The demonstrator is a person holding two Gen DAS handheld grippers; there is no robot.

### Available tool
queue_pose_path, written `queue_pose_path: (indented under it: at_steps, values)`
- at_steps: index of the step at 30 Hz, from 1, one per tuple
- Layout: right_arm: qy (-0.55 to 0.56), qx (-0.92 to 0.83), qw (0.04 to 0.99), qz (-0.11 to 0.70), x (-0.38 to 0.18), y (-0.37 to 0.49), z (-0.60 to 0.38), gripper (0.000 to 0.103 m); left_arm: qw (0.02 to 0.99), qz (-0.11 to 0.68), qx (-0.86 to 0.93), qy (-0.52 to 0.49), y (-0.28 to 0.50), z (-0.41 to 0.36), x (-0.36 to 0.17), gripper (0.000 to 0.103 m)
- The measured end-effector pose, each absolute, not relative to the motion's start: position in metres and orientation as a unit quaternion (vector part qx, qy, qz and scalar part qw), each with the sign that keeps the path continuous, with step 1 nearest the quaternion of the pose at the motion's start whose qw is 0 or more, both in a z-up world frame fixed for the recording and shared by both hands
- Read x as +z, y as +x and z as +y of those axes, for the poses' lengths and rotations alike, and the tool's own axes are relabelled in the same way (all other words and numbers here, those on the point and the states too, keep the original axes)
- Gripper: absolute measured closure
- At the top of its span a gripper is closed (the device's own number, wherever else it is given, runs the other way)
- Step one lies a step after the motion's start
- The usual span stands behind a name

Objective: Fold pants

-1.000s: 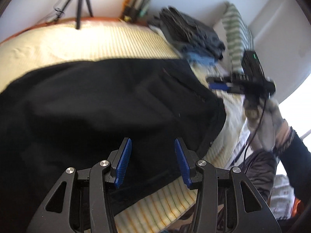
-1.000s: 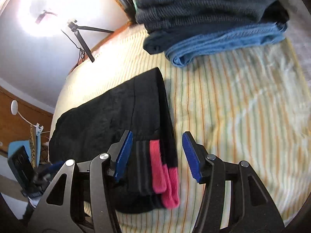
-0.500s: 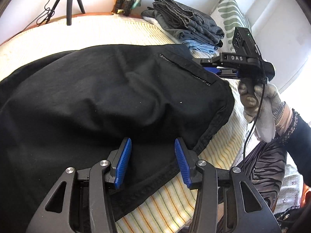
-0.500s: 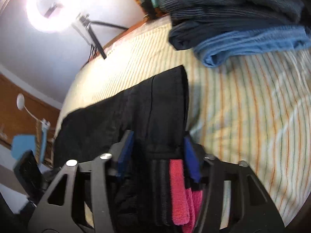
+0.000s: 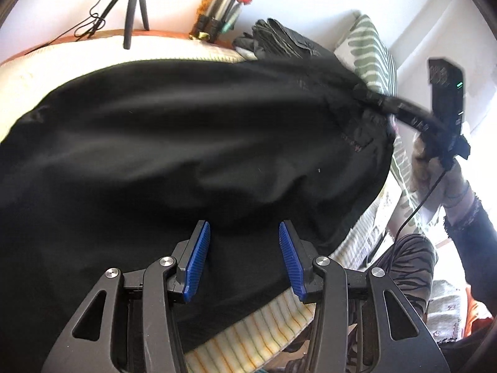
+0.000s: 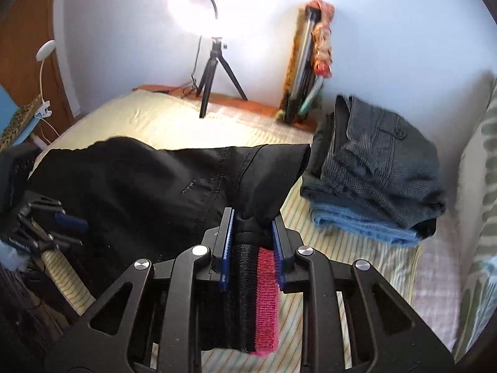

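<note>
Right gripper [image 6: 252, 242] clamps pants [image 6: 149, 183] — left gripper [image 5: 243, 261] spread wide

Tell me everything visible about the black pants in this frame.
The black pants are woven-looking, with visible stitched seams and a ribbed black-and-pink band at one end. The right hand-held gripper pinches that end and holds it raised; the rest drapes onto the striped bed. The left hand-held gripper is open over the fabric.

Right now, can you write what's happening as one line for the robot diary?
step: fold pants | right gripper: shut on black pants, lifting waistband | left gripper: open over pants | bed: folded stack nearby
</note>
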State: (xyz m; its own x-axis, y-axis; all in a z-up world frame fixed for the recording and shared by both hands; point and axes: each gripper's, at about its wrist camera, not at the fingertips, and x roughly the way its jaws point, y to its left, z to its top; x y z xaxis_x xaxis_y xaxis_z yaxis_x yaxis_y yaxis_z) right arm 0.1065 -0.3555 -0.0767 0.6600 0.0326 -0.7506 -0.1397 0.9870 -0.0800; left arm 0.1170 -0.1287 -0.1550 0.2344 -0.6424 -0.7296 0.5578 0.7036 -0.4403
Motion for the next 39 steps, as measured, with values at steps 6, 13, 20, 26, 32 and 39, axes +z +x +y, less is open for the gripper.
queue_pose_path:
  at_steps: [6,13,20,26,32,39]
  values:
    - [-0.056,0.010,0.865,0.498,-0.144,0.122,-0.385,0.071,0.768,0.517,-0.377,-0.024,0.118,-0.133,-0.180,0.058]
    - [-0.050,0.009,0.879,0.475,-0.107,0.135,-0.385,0.045,0.778,0.507,-0.372,0.000,0.117,-0.124,-0.168,0.058]
    - [0.007,0.185,0.851,0.491,-0.109,0.208,-0.321,0.045,0.817,0.483,-0.313,-0.025,0.124,-0.076,-0.152,0.058]
    - [0.011,0.277,0.807,0.521,-0.147,0.258,-0.269,0.045,0.833,0.482,-0.270,-0.038,0.141,-0.047,-0.149,0.058]
    - [-0.018,0.310,0.783,0.539,-0.186,0.270,-0.227,0.052,0.848,0.463,-0.252,-0.051,0.169,-0.036,-0.133,0.058]
    - [-0.118,0.311,0.820,0.466,-0.175,0.225,-0.200,0.094,0.863,0.435,-0.247,-0.064,0.223,-0.047,-0.120,0.058]
